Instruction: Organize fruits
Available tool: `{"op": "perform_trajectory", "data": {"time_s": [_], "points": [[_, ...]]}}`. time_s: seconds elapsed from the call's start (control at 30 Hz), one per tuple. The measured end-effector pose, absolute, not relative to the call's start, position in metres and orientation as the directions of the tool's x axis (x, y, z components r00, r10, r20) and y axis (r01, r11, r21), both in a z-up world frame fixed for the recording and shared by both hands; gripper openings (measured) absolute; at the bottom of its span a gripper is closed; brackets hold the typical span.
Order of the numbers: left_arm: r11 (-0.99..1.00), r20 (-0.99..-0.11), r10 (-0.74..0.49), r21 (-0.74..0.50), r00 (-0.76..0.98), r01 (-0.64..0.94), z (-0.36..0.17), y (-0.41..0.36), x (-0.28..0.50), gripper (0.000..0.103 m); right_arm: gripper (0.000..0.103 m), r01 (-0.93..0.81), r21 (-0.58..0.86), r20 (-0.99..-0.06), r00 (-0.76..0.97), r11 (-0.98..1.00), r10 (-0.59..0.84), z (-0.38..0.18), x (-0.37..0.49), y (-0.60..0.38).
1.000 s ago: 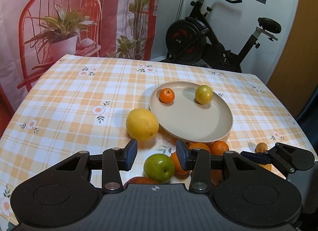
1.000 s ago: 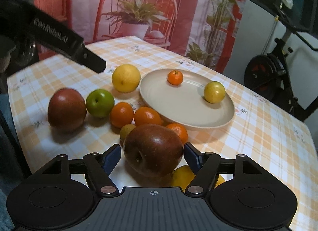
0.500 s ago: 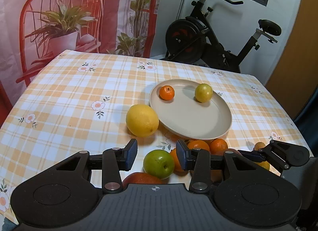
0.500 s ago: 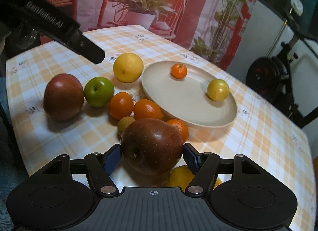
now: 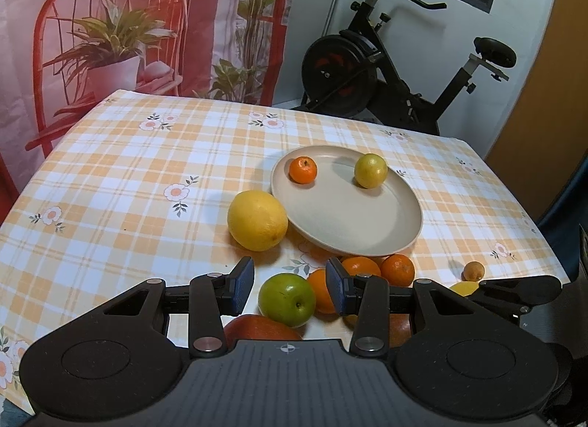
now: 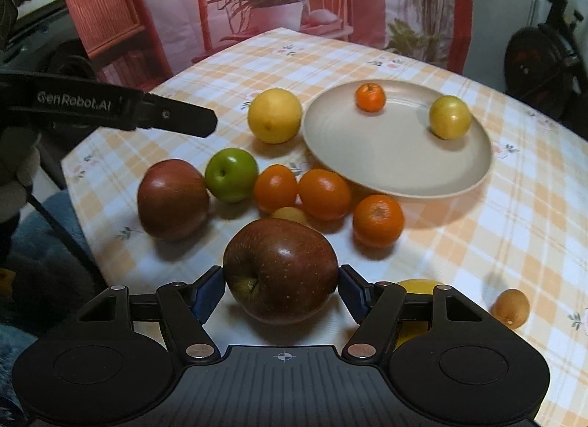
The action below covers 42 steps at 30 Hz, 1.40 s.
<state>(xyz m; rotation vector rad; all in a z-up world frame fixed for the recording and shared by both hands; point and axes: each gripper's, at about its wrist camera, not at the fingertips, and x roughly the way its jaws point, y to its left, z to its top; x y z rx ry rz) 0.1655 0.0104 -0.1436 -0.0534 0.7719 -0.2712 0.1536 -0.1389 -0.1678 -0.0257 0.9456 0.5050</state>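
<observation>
The right gripper (image 6: 281, 289) grips the dark red apple (image 6: 280, 269) (stem toward the camera). The plate (image 6: 389, 155) lies ahead, slightly right of it. The left gripper (image 5: 290, 289) hangs open, empty, above the green apple (image 5: 287, 299).

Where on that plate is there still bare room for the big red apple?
The plate is bare across its near half, in front of the mandarin and the yellow-green fruit. It is crowded just outside the near rim, where three oranges cluster.
</observation>
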Motion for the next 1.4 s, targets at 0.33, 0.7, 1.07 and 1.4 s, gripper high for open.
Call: {"op": "perform_trajectory", "data": {"time_s": [0.33, 0.7, 1.07, 1.4], "points": [[0.964, -0.683, -0.260, -0.145, 0.683, 0.222, -0.144, 0.010, 0.164, 0.045, 0.064, -0.444, 0.178, -0.787, 0.472, 0.878, 0.398, -0.168, 0.163, -0.137], [0.962, -0.690, -0.264, -0.144, 0.674, 0.230, -0.145, 0.008, 0.164, 0.045, 0.063, -0.415, 0.162, -0.754, 0.532, 0.895, 0.384, -0.158, 0.163, -0.147], [0.963, -0.694, -0.261, -0.139, 0.671, 0.231, -0.145, 0.005, 0.164, 0.045, 0.059, -0.338, 0.184, -0.698, 0.617, 0.923, 0.365, -0.151, 0.167, -0.164], [0.958, -0.706, -0.275, -0.149, 0.652, 0.243, -0.146, 0.002, 0.168, 0.045, 0.059, -0.388, 0.085, -0.699, 0.633, 0.918, 0.332, -0.149, 0.149, -0.154]]}}
